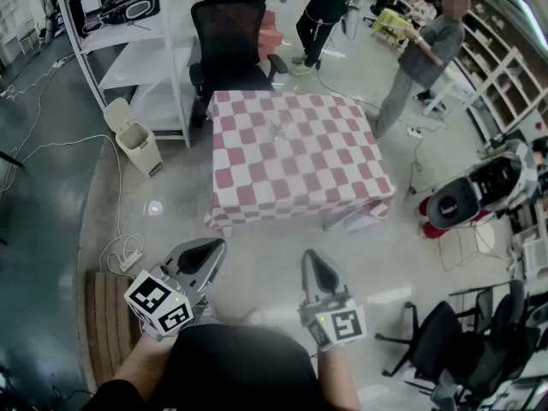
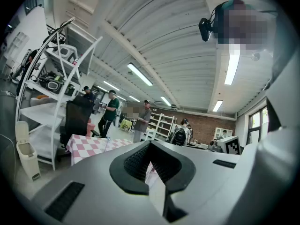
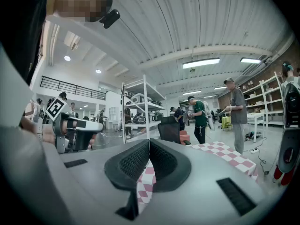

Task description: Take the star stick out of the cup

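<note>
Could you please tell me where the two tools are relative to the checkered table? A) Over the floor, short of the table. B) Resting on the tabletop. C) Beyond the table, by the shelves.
A: in the head view the left tool and right tool hang over the floor near the person, with the table farther ahead.

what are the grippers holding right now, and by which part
Nothing is held. The left gripper and right gripper both have jaws shut and empty, short of the checkered table.
</note>
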Tool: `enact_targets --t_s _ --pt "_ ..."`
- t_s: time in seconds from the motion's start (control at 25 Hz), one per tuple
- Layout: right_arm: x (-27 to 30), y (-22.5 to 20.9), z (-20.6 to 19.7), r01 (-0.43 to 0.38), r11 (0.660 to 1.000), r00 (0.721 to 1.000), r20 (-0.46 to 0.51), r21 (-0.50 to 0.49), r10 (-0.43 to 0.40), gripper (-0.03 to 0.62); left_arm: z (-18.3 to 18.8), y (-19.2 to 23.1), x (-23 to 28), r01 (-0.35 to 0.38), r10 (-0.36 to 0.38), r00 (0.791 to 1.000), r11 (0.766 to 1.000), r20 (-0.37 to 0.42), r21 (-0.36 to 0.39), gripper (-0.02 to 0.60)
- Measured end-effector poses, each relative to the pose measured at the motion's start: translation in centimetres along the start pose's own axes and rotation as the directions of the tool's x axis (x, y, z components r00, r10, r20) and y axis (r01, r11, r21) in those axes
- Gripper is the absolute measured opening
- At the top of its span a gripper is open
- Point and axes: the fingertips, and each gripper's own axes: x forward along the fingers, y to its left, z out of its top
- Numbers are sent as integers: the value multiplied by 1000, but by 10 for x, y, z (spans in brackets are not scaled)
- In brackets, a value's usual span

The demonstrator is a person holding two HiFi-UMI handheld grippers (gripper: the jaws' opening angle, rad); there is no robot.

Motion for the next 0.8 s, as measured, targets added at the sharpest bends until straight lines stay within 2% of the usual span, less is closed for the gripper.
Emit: enact_targets --t_s 0.12,0.24,0.48,0.8 --pt "3 -6 11 -17 1000 1000 25 24 16 18 0 -2 9 -15 15 1000 1000 -3 20 40" --pt "0 -19 6 -18 1000 1000 10 4 18 18 -3 -7 20 -30 31 999 999 -19 40 40" --pt "-8 -45 0 -36 999 999 10 8 36 18 -16 -25 44 -35 36 998 999 -46 37 40" --pt "-24 -79 -12 -42 998 999 10 52 42 20 -32 -40 64 -84 88 993 995 -73 47 40"
